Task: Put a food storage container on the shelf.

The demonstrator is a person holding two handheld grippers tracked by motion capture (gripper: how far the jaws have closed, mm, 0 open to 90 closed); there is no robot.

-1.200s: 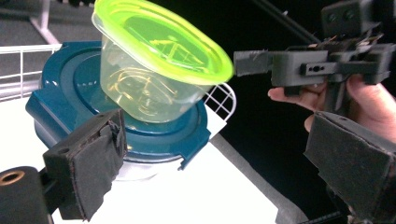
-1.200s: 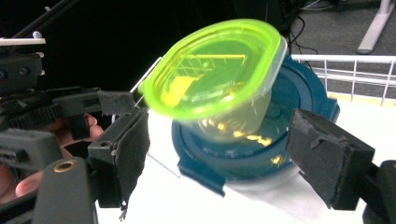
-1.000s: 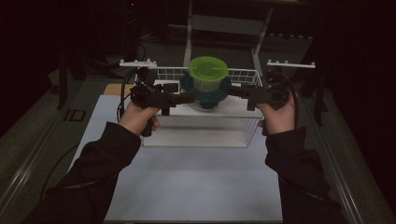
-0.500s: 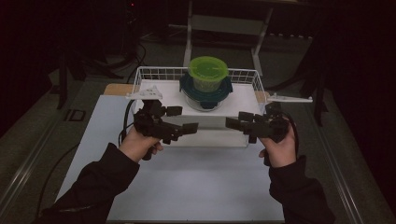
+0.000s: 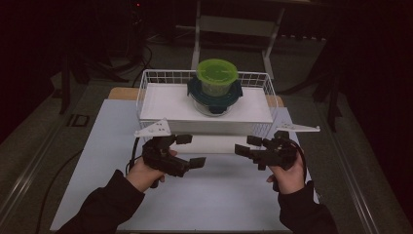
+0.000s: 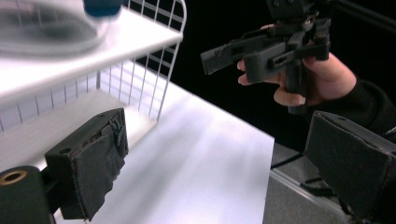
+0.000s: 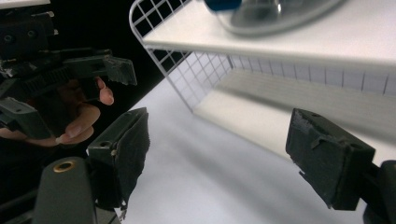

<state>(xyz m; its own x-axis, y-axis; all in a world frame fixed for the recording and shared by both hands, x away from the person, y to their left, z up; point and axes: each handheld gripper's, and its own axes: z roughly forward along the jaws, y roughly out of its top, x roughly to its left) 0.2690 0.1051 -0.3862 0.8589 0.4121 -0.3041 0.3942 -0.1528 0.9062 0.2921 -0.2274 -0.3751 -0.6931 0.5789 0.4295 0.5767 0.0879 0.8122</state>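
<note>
Claws (image 5: 191, 151) (image 5: 248, 147) open, empty, near basket (image 5: 146, 92) front edge

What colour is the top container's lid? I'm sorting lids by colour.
Bright green lid, clearest in the high view.

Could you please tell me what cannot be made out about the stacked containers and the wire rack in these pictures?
- Green-lidded container: contents unreadable in the high view, too dim and small.
- Dark-lidded bowl beneath it: cut off by the top edge and blurred in both gripper views.
- Wire rack: its lower shelf is mostly hidden by the upper shelf in the high view.
- Left gripper, right gripper: open, holding nothing.
</note>
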